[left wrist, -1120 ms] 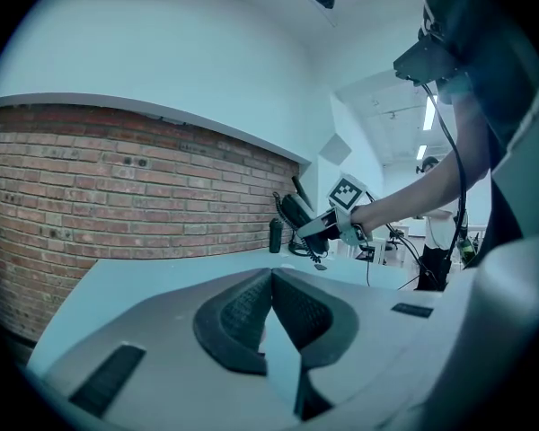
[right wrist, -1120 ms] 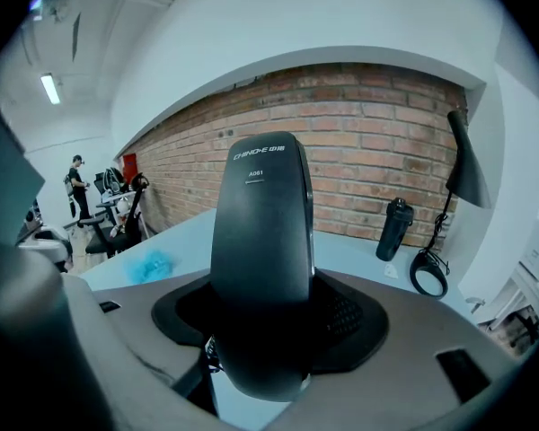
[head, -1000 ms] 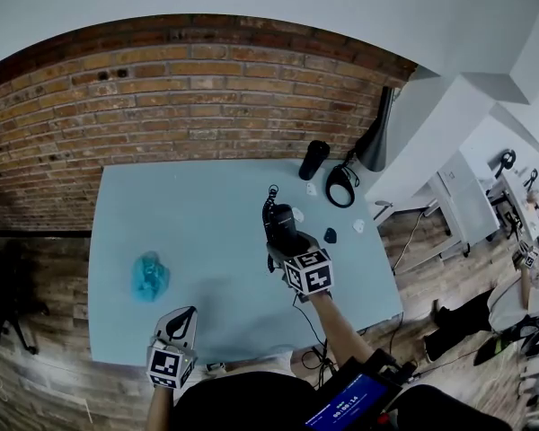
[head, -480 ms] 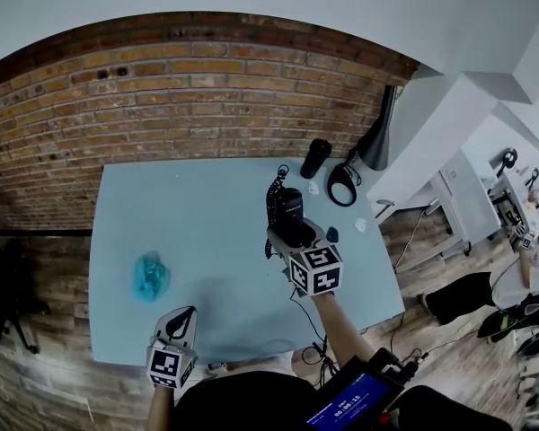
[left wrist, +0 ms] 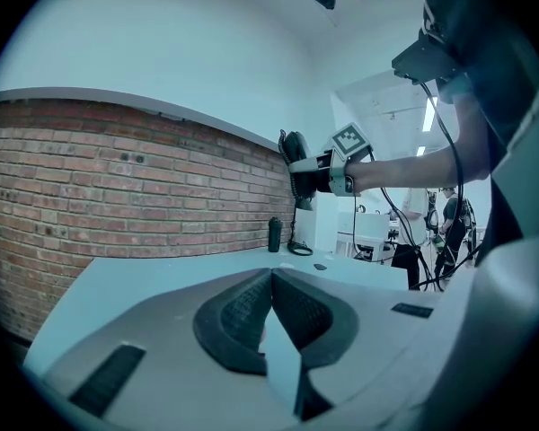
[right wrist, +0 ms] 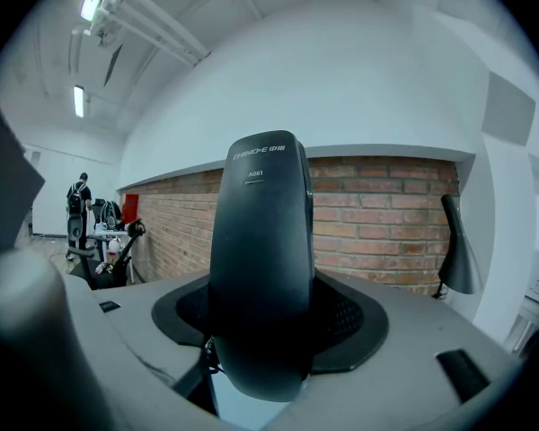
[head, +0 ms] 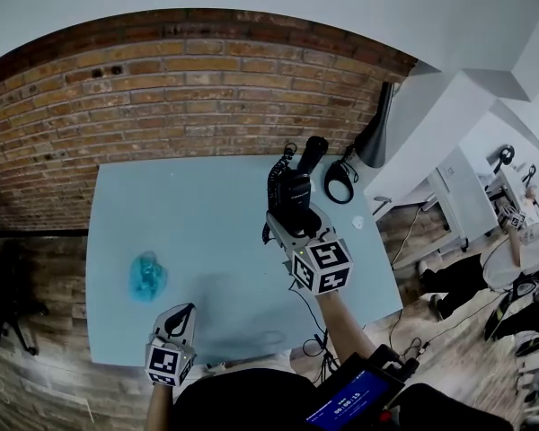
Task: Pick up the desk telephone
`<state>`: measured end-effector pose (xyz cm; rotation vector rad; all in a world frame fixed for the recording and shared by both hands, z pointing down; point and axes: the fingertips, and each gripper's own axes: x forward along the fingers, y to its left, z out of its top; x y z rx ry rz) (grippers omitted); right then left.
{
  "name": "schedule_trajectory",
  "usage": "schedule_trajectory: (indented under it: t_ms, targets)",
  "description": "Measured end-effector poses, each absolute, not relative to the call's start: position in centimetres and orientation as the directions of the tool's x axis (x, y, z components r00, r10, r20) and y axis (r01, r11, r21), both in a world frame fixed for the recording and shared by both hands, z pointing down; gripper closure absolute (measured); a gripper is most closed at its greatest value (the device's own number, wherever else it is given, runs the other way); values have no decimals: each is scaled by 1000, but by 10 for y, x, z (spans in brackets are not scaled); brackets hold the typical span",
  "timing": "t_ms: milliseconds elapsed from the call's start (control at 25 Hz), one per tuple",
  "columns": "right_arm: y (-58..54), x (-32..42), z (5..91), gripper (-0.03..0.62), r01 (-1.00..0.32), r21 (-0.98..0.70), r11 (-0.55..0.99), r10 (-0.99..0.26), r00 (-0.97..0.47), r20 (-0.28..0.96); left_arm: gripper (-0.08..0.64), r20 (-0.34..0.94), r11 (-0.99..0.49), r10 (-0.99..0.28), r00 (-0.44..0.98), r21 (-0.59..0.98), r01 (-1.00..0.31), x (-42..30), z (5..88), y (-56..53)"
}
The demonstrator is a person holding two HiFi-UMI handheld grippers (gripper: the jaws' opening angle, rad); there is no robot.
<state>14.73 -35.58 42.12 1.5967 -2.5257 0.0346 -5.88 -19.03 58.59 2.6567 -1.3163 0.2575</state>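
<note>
- Gripping the phone (head: 290,191) upright in our right gripper (head: 289,224), we have it well above the table (head: 198,232): pickup looks done.
- Our left gripper (head: 184,317) sits closed and empty by the near edge, unneeded.

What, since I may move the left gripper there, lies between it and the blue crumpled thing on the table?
Nothing: in the head view, only bare table separates the left gripper from the blue crumpled thing.

Your left claw (left wrist: 271,278) closed, empty, low over table (left wrist: 144,272); ahead, up-right, your right claw (left wrist: 307,171) holds telephone (left wrist: 294,147) aloft.
</note>
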Motion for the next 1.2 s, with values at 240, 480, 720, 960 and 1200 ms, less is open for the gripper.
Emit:
schedule_trajectory:
  t_ms: [240, 480, 720, 960, 1200]
  targets:
    - [-351, 143, 391, 304, -897, 79, 436, -899, -430, 77, 532, 225, -608, -763, 606, 69, -791, -56, 586, -190]
    - [-345, 146, 388, 305, -899, 87, 429, -903, -424, 70, 532, 235, -624, -751, 618, 56, -780, -54, 588, -192]
    - [-345, 150, 387, 305, -904, 89, 418, -908, -413, 68, 532, 238, -618, -756, 610, 50, -785, -60, 586, -197]
    - [-342, 152, 380, 304, -907, 87, 412, -911, -410, 46, 532, 229, -619, -758, 611, 45, -784, -58, 583, -199]
    - [-337, 152, 369, 305, -905, 100, 413, -910, -414, 18, 532, 231, -623, -755, 614, 42, -781, -57, 582, -199]
